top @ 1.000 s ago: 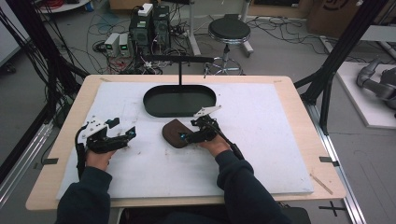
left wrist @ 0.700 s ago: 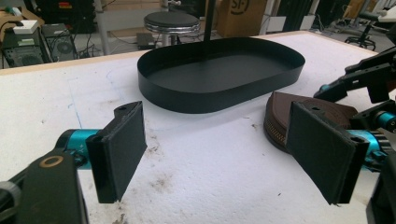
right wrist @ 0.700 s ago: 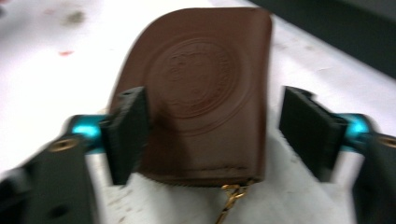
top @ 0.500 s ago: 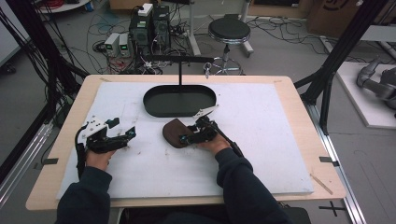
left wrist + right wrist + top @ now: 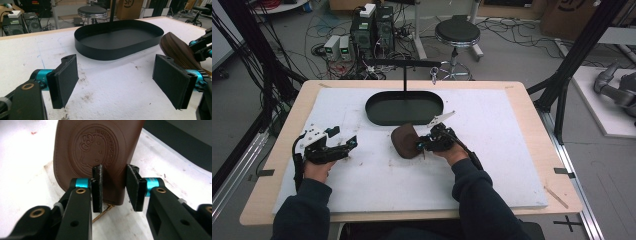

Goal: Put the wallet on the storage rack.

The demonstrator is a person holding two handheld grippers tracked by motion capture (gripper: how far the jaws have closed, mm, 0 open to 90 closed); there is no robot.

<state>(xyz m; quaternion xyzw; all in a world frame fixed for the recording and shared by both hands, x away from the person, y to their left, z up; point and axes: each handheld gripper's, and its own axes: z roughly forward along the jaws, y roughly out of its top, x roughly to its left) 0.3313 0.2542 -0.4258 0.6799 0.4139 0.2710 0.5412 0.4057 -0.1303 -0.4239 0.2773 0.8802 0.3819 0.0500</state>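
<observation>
Two grippers work here: the right gripper (image 5: 113, 192) pinches the end of the brown embossed leather pouch (image 5: 97, 152), probably to lift it toward the black oval metal tray (image 5: 404, 107); the left gripper (image 5: 122, 80) waits spread apart.

High view looks down; gripper views sit low, perhaps sharing the pouch (image 5: 95, 155)

White-topped table (image 5: 492, 165) — black tray (image 5: 404, 108), brown pouch (image 5: 404, 141)

Setting: robotics lab | Evidence: black frame struts (image 5: 584, 45) around a wooden table (image 5: 532, 115) with white foam top | computer towers (image 5: 374, 25) and tangled cables (image 5: 257, 55) on grey floor | round stool (image 5: 457, 32) | cardboard boxes (image 5: 569, 12)
</observation>
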